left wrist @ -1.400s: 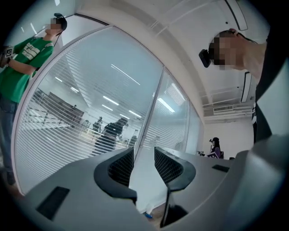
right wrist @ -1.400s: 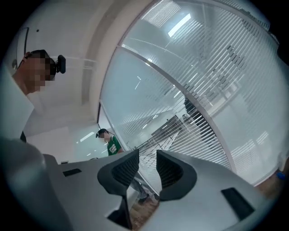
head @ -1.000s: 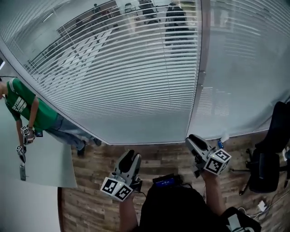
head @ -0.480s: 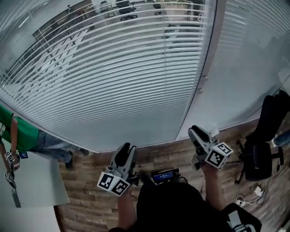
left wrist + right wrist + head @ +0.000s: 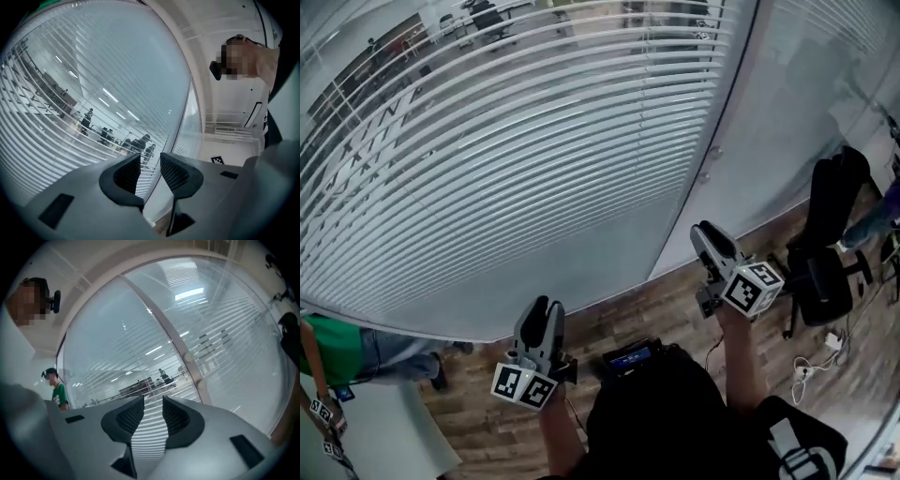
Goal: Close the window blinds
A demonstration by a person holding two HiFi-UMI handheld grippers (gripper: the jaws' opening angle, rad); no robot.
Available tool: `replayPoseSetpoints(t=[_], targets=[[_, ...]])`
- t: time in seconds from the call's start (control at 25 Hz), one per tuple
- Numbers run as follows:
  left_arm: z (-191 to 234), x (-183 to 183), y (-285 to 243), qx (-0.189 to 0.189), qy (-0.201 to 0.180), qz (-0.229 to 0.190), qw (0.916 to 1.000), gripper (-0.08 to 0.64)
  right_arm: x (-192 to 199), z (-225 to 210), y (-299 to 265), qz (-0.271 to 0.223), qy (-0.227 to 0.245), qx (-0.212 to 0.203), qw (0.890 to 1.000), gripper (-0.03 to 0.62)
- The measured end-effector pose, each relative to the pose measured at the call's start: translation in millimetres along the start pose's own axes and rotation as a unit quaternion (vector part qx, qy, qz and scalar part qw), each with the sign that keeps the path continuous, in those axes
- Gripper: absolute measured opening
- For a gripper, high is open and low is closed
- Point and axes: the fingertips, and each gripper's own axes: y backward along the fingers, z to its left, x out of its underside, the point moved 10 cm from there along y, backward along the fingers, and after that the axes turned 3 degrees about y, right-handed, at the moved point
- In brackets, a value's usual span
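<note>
Guessing these blinds (image 5: 534,141) are light and flimsy, so I'd grab the frame knob (image 5: 714,151); left gripper (image 5: 545,306) and right gripper (image 5: 705,231) both part-open, fingers empty.

a person in a green shirt (image 5: 333,349) at the lower left is cut off by the frame's edge. the white slatted window blinds (image 5: 516,150) run past the top edge. the dark figures (image 5: 143,143) behind them are too small to make out.

Both grippers up before the blinds

The left gripper (image 5: 546,306) and right gripper (image 5: 706,231) hover over the wood floor (image 5: 649,307), short of the slatted blinds (image 5: 534,141). A black chair (image 5: 825,234) stands at right.
</note>
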Motion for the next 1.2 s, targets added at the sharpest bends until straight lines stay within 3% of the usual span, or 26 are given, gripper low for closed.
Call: replayPoseSetpoints(t=[0.12,0.24,0.4,0.48,0.6,0.88,1.04,1.2], targets=[[6,3,-1,-0.003,-0.001,-0.005,1.0,0.143,-20,-10,-4,0.007,0.122,0.069,0.99,0.114],[6,-1,-4,-0.016,-0.013,-0.017,0.9997,0.143,-43,-23,-17,0.016,0.239,0.135,0.962,0.133],[-5,-6,-26,-0.028,-0.028,-0.024,0.999,0.143,-71,-46,-36,0.03,0.329,0.164,0.929,0.155],[-11,-3,-39,-0.032,-0.038,-0.027,0.9984,0.143,-76,-58,-45,0.035,0.356,0.16,0.92,0.156],[-20,0,-50,-0.045,-0.053,-0.024,0.9973,0.143,-77,-66,-54,0.036,0.372,0.141,0.917,0.156],[-26,4,-53,-0.067,-0.06,0.002,0.996,0.143,-79,-53,-72,0.036,0.422,0.134,0.896,0.156],[-21,-7,-67,-0.057,-0.064,0.001,0.9963,0.143,-85,-48,-81,0.053,0.459,0.155,0.873,0.156],[-15,5,-69,-0.045,-0.063,0.0,0.997,0.143,-74,-56,-74,0.074,0.496,0.189,0.844,0.155]])
